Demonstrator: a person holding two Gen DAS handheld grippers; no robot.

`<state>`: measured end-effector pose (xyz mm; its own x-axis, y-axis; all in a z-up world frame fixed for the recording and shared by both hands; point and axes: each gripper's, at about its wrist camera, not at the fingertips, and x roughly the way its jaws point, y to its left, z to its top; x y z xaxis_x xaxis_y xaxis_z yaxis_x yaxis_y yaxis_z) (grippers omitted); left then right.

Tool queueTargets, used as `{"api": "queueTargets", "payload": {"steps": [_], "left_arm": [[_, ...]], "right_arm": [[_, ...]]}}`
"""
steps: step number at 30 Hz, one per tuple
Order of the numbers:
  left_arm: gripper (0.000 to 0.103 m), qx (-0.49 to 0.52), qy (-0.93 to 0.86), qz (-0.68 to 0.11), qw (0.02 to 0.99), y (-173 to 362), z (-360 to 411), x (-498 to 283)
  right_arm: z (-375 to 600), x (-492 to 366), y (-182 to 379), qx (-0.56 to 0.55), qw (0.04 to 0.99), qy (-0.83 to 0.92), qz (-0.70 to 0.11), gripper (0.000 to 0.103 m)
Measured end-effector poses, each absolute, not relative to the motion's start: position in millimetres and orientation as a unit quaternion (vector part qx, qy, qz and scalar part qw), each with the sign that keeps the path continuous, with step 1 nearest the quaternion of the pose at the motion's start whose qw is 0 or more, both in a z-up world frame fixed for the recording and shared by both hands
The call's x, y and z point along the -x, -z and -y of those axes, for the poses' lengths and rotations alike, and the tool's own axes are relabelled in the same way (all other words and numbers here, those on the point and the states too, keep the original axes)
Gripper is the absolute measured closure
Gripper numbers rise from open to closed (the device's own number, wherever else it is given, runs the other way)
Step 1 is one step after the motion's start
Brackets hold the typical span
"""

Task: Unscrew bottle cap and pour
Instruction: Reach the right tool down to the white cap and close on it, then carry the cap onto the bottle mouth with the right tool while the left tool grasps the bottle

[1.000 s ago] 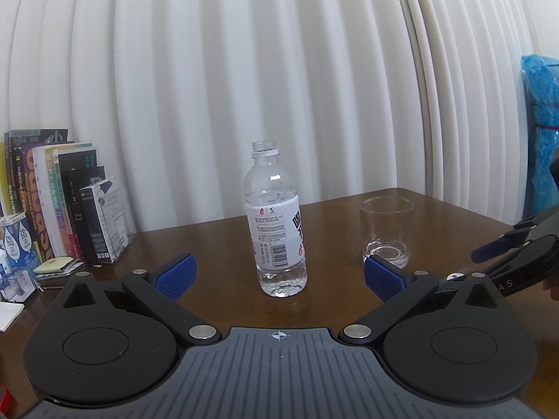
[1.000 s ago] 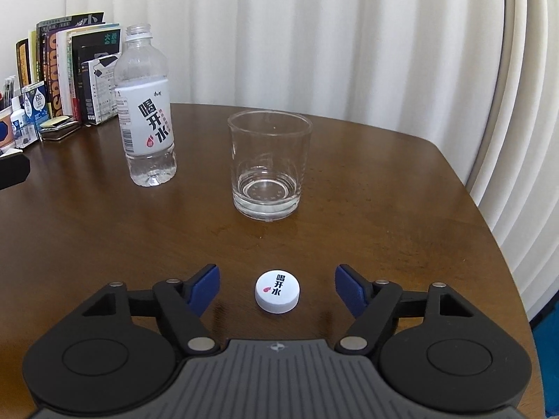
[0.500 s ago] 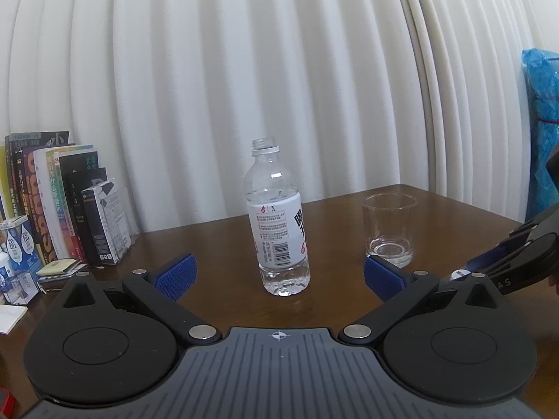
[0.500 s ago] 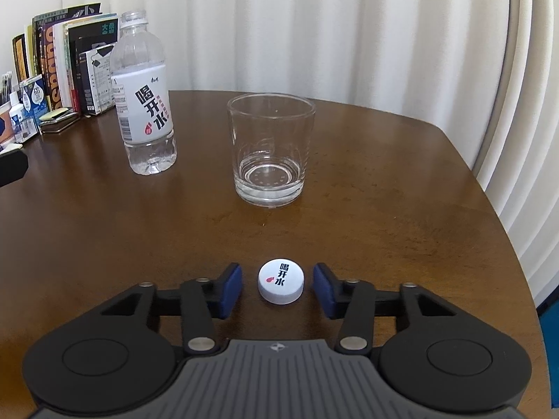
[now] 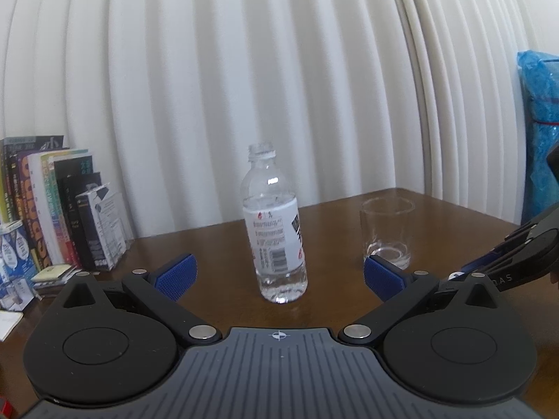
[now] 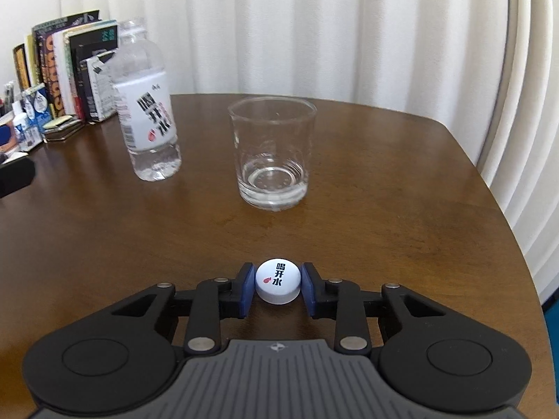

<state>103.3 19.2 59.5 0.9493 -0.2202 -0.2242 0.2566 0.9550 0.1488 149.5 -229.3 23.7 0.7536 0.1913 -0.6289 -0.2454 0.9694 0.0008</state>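
The cap (image 6: 277, 281) is clamped between the right gripper's (image 6: 277, 288) pads on the table (image 6: 384, 209), seen only in the right view. The left gripper (image 5: 277, 274) is spread wide, the uncapped bottle (image 5: 274, 230) ahead, the glass (image 5: 387, 232) right of it.

This looks like a room in a home, perhaps a study or living corner. A dark brown wooden table (image 6: 384, 181) with a rounded edge stands against long white pleated curtains (image 5: 244, 70) that fill the whole backdrop. At the table's far left a row of upright books (image 5: 52, 202) leans beside a small white carton (image 5: 104, 230), with small printed packets (image 5: 14, 248) and a notepad (image 5: 52, 272) lying in front. A plain drinking glass (image 6: 272, 153) and an uncapped water bottle (image 6: 148, 104) stand on the wood, and a blue plastic bag (image 5: 539, 122) shows at the right edge.
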Motion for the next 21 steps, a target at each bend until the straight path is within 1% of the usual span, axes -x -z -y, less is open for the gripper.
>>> {"api": "queueTargets", "payload": {"steps": [6, 10, 13, 15, 16, 17, 21], "left_arm": [[0.0, -0.045, 0.188, -0.113, 0.975, -70.2, -31.7, -135.9], [0.0, -0.07, 0.194, -0.096, 0.974, -67.6, -37.9, -157.4], [0.0, -0.047, 0.213, -0.093, 0.971, -65.7, -48.0, -170.6], [0.0, -0.006, 0.221, -0.094, 0.971, -62.2, -59.4, -183.6], [0.001, 0.002, 0.222, -0.094, 0.97, -61.5, -62.1, -186.9], [0.004, 0.012, 0.225, -0.095, 0.97, -60.2, -65.7, -192.3], [0.005, 0.019, 0.255, -0.094, 0.962, -56.3, -70.4, -207.5]], "right_arm": [[220.5, -146.4, -55.9, 0.069, 0.941, -0.145, -0.298, 0.072], [212.4, -148.2, -80.4, 0.083, 0.944, -0.164, -0.274, 0.071], [205.6, -150.3, -96.4, 0.093, 0.945, -0.178, -0.258, 0.071], [200.9, -152.5, -106.8, 0.102, 0.946, -0.185, -0.246, 0.071], [198.7, -153.4, -111.0, 0.105, 0.946, -0.188, -0.241, 0.071], [196.6, -154.9, -115.4, 0.107, 0.947, -0.191, -0.237, 0.071], [189.2, -164.8, -135.3, 0.105, 0.947, -0.21, -0.221, 0.071]]}}
